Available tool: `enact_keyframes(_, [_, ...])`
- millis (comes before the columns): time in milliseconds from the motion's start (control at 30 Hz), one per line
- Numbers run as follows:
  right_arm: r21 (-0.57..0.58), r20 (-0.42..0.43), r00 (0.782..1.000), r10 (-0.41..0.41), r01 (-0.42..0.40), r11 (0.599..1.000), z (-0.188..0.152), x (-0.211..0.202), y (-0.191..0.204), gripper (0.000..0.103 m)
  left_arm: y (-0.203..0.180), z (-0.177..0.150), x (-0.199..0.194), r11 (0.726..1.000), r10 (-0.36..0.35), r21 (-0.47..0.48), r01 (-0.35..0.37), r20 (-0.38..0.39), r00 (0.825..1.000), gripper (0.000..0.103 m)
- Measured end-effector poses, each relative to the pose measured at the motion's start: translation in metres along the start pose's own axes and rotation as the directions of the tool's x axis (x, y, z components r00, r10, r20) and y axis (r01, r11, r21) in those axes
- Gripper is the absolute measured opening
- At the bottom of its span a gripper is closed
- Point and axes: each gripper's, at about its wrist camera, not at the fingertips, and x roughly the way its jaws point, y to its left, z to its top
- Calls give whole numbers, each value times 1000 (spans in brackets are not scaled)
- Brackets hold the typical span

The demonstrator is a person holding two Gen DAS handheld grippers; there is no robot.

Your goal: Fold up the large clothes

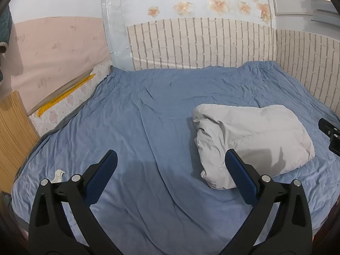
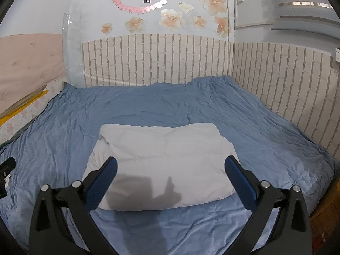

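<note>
While both grippers hang with fingers spread wide and empty, the folded white garment (image 2: 161, 165) lies on the blue sheet (image 2: 244, 114). It sits at twelve o'clock between the right gripper (image 2: 171, 165) fingers, and at two o'clock from the left gripper (image 1: 171, 159).

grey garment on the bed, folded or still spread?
Folded. The grey garment lies as a compact, puffy rectangular bundle on the blue sheet, with layered edges visible at its left end.

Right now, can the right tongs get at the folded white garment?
Probably yes: the right tongs are open, the folded white garment lies straight ahead on the blue bedsheet, with nothing between.
</note>
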Motion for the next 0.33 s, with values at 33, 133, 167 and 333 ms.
enact_keyframes(33, [1, 0, 1000, -2, 2, 1000, 0, 0, 0, 101, 0, 0, 0, 1000, 0, 0, 0, -2, 1000, 100])
enact_keyframes(133, [5, 1, 1000, -8, 8, 1000, -2, -2, -1, 101, 1, 1, 2, 1000, -16, -5, 16, -18, 1000, 100])
enact_keyframes(167, [4, 2, 1000, -10, 10, 1000, -2, -2, 0, 101, 1, 1, 2, 1000, -17, -7, 17, -21, 1000, 100])
enact_keyframes(333, [5, 0, 1000, -12, 12, 1000, -2, -3, 2, 101, 0, -1, 3, 1000, -9, -3, 8, -28, 1000, 100])
